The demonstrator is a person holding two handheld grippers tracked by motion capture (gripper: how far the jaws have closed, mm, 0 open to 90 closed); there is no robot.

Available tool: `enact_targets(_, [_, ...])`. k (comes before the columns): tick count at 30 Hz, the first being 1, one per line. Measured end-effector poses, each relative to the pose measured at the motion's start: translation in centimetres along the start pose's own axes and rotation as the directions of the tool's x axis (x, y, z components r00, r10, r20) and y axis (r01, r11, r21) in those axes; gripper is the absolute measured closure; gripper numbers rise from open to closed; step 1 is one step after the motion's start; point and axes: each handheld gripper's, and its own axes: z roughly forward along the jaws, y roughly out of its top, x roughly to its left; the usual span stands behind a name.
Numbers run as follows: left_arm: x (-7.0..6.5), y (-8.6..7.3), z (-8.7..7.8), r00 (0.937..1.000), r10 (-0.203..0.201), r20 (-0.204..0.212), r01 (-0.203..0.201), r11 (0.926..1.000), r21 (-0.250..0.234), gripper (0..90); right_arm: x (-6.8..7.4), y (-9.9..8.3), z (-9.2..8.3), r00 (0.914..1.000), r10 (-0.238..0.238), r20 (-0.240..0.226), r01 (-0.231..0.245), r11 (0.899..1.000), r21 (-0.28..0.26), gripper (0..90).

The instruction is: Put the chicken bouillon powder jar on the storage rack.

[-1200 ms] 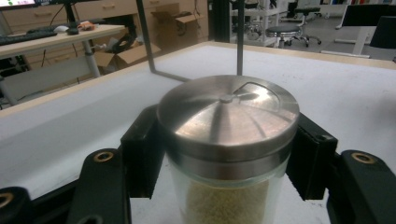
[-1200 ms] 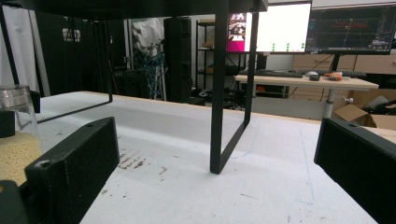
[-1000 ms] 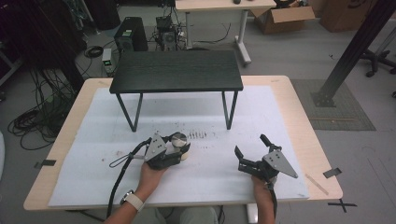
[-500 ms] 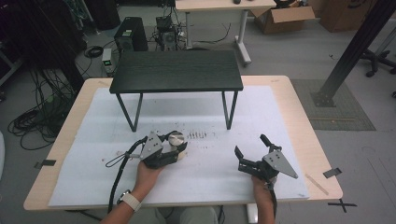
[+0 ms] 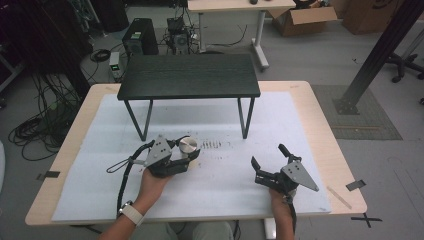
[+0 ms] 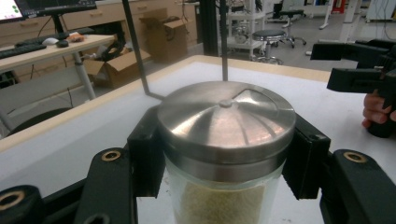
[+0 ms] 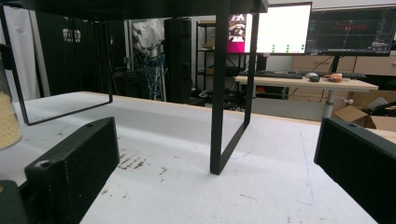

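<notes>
Left tool (image 5: 186, 156) clamps a glass jar (image 6: 224, 196) just under its brushed steel lid (image 6: 226, 122), one black pad on each side, with pale grains visible through the glass. From above, the jar sits in front of the black stand (image 5: 190, 76), near that stand's left front leg and just short of the dark scuff marks (image 5: 212, 145) on the white mat (image 5: 280, 120). Right tool (image 5: 272, 162) stays released, jaws spread wide with nothing between them, in front of the stand's right front leg (image 7: 219, 93) and well apart from the jar. Beyond both, the stand rises over the middle of the mat, and the wooden table (image 5: 325, 125) edges the mat behind and beside the stand.
</notes>
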Motion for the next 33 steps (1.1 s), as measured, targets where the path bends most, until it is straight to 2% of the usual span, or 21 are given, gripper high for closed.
enact_targets(11, [0.2,2.6,-0.3,0.9993,-0.024,0.028,0.024,0.9997,-0.002,42.3,0.0,0.0,0.0,1.0,-0.001,0.0,0.001,1.0,-0.002,0.0])
enact_targets(17, [0.2,4.5,-0.3,0.9991,-0.004,0.041,0.005,1.0,-0.008,42.3,0.0,0.0,0.0,1.0,-0.001,0.0,0.001,1.0,-0.002,0.0])
enact_targets(33, [1.5,7.7,-0.8,0.9976,-0.011,0.068,0.013,0.9997,-0.019,42.4,0.0,0.0,0.0,1.0,0.0,-0.001,0.0,1.0,0.002,0.0])
